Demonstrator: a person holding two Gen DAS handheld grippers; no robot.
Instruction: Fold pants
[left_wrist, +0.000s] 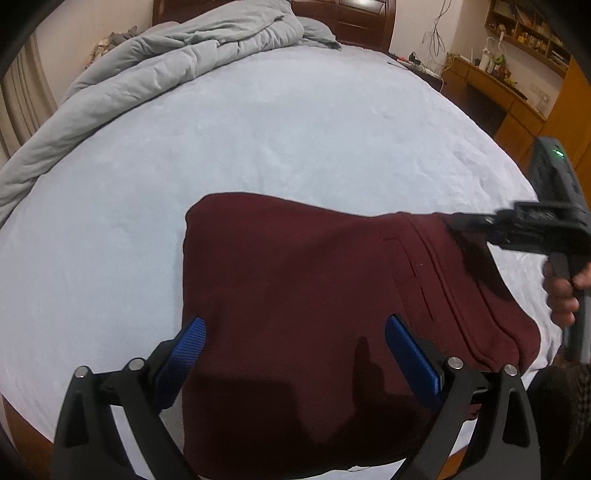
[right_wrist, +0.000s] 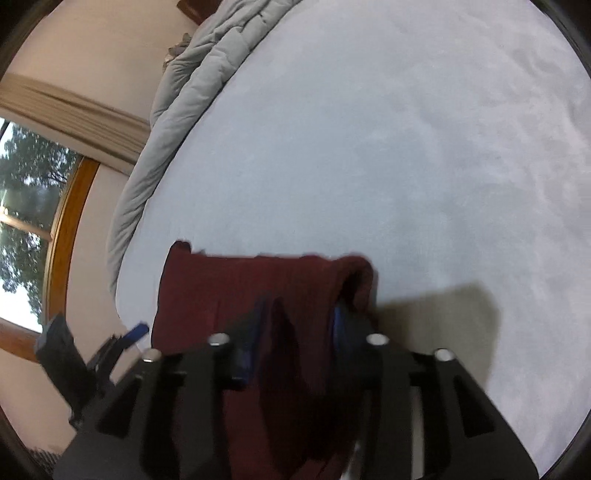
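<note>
1. Left hand-held gripper (left_wrist: 295, 350) angles downward, jaws wide, over the near end of the folded pants (left_wrist: 295, 295).
2. Right hand-held gripper (right_wrist: 299, 325) pinches a bunched fold of the pants' waistband.
3. Pants lie at the bed's (left_wrist: 258, 147) near edge.

- We find no text, label, brand or number that we can read in either view.
- The one sign we see is a small green light (left_wrist: 558, 152) glowing on the body of the right gripper (left_wrist: 452, 223), in the left wrist view; it carries no characters.
- Items on the shelf (left_wrist: 532, 29) and desk (left_wrist: 491, 85) at the far wall are too small and blurred for us to make out any lettering.
</note>
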